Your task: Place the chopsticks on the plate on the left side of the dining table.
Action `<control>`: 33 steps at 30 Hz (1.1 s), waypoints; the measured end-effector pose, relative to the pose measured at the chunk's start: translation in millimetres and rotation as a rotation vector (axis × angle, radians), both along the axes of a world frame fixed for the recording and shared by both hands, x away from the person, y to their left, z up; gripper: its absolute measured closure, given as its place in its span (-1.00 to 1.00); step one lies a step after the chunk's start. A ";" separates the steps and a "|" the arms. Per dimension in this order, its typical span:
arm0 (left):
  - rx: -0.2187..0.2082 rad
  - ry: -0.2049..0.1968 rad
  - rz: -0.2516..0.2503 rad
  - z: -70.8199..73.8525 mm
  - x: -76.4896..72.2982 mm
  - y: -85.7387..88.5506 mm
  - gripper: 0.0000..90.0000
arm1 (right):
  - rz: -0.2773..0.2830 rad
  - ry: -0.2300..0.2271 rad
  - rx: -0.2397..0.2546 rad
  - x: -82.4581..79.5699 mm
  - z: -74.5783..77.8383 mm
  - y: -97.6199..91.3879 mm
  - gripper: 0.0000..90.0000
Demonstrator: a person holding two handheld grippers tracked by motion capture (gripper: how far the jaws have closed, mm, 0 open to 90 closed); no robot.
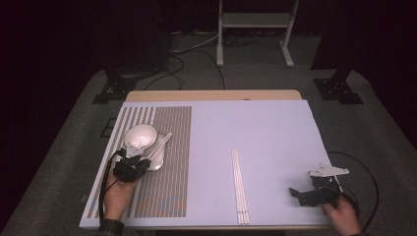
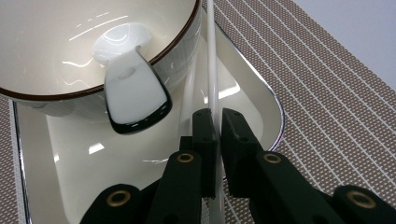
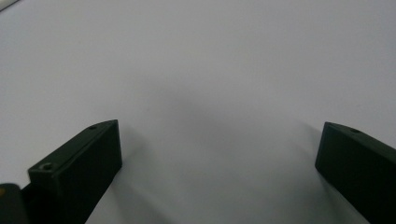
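A white bowl (image 1: pixel 140 136) with a dark rim stands on a white oblong plate (image 1: pixel 158 156) on the striped placemat (image 1: pixel 169 162). A white ceramic spoon (image 2: pixel 134 93) leans in the bowl (image 2: pixel 56 42), its handle over the rim. My left gripper (image 1: pixel 140 164) is just in front of the plate, and in the left gripper view its tips (image 2: pixel 215 119) are shut on a thin white chopstick (image 2: pixel 212 65) that runs over the plate (image 2: pixel 261 107) beside the bowl. My right gripper (image 1: pixel 296 193) rests at the front right, open over bare table (image 3: pixel 219 140).
More white chopsticks (image 1: pixel 239 187) lie side by side in the middle of the pale table top (image 1: pixel 255 128), pointing away from me. The table's front edge is close under both hands. A metal stand (image 1: pixel 253 22) and cables sit on the floor beyond.
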State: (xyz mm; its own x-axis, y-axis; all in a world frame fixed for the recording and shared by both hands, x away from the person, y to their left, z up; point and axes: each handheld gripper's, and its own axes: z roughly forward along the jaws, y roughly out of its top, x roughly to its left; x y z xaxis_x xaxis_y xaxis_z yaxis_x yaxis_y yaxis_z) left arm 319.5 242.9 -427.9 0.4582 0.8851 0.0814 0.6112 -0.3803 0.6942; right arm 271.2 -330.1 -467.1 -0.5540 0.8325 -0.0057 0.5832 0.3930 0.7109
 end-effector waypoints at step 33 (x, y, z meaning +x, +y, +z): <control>-0.063 -0.032 -0.033 10.4 -16.7 -4.4 0.78 | 0.000 0.000 0.000 0.1 0.0 0.0 -1.00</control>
